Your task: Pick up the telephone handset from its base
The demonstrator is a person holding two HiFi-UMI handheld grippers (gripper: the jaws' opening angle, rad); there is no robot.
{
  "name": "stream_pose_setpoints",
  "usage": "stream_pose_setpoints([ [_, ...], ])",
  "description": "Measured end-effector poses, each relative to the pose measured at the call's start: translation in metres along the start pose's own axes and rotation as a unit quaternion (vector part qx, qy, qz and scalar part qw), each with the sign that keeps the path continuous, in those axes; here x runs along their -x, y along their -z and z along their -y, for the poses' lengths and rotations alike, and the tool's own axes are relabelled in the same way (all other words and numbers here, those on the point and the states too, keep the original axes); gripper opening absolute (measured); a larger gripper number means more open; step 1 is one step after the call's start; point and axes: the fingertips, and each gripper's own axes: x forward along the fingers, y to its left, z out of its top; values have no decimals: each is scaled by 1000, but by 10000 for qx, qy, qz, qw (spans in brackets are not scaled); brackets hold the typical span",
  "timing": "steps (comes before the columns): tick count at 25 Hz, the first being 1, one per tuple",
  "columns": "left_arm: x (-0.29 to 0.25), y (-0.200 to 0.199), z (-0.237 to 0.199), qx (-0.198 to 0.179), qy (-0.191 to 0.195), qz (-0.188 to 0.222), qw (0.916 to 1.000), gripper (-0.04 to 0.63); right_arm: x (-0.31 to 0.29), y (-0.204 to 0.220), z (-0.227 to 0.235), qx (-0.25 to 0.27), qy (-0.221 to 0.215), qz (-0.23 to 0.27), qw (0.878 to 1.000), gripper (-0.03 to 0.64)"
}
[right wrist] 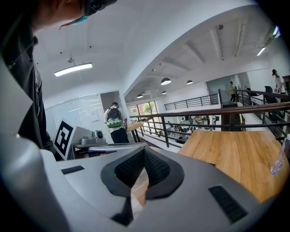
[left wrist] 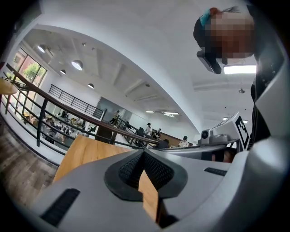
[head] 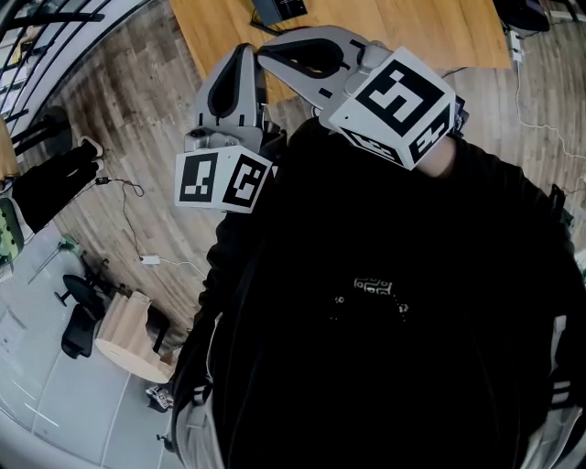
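i expect the handset to be light, stiff, smooth plastic, so i'd take it across its slim middle and mind any cord. i can't make it out for sure. a dark thing point(head: 279, 9) at 12 o'clock on the wooden surface point(head: 412, 37) may be the phone, well apart from both grippers. the left gripper point(left wrist: 144, 152) and right gripper point(right wrist: 144, 149) have their fingers closed on nothing.

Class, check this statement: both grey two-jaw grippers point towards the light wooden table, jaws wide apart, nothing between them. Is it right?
Not quite: the jaws are shut, not wide apart. The left gripper view shows the grey left gripper closed, the right gripper view the grey right gripper closed. Both do point towards the light wooden table, holding nothing.
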Motion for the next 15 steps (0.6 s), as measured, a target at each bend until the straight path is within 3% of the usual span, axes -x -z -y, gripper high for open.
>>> stream_pose_setpoints([
  [8,19,1,8,40,-312,99,9995,6,7,4,-17,76,-320,-92,9994,15],
  [15,17,-14,-13,-40,-733,236,9970,6,-13,-11,-15,185,-774,-37,9968,15],
])
